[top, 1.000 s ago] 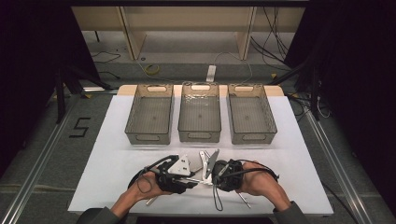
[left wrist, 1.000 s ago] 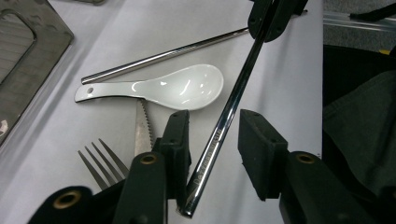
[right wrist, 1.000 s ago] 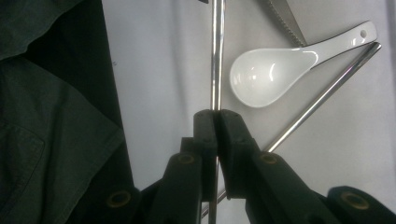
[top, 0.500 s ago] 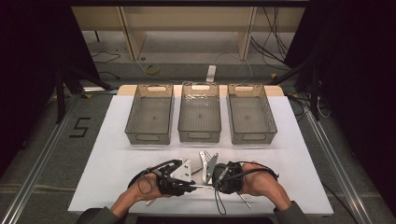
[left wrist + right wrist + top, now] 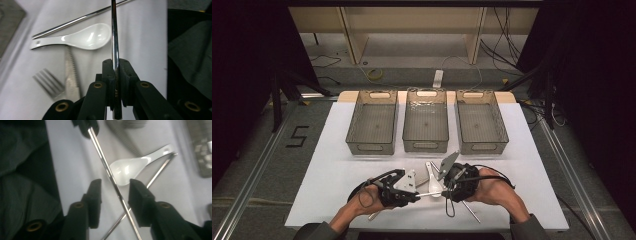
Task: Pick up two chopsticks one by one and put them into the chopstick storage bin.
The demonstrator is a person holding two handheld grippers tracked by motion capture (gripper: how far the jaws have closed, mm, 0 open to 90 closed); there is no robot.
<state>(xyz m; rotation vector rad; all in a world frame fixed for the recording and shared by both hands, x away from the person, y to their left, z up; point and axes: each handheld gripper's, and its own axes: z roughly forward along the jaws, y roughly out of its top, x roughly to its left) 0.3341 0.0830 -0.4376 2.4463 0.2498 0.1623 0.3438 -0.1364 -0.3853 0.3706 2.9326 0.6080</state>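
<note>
A thin metal chopstick [image 5: 114, 37] runs straight out between the pads of my left gripper [image 5: 115, 62], which has just closed and is shut on it. The same chopstick [image 5: 106, 167] passes through the gap of my right gripper [image 5: 113, 185]. Its jaws have just been opening and stand apart, not pressing the chopstick. In the high view the left gripper [image 5: 414, 195] and right gripper [image 5: 445, 192] face each other at the front of the white mat [image 5: 327, 170]. A white ceramic spoon [image 5: 82, 38] lies under the chopstick.
A second chopstick [image 5: 75, 21], a serrated knife [image 5: 71, 70] and a fork [image 5: 48, 82] lie on the mat by the spoon. Three grey bins [image 5: 426, 122] stand in a row behind. Another utensil [image 5: 470, 211] pokes out near the right hand.
Both hands have stayed almost in place at the front of the mat. The left gripper has edged slightly toward the right one.
</note>
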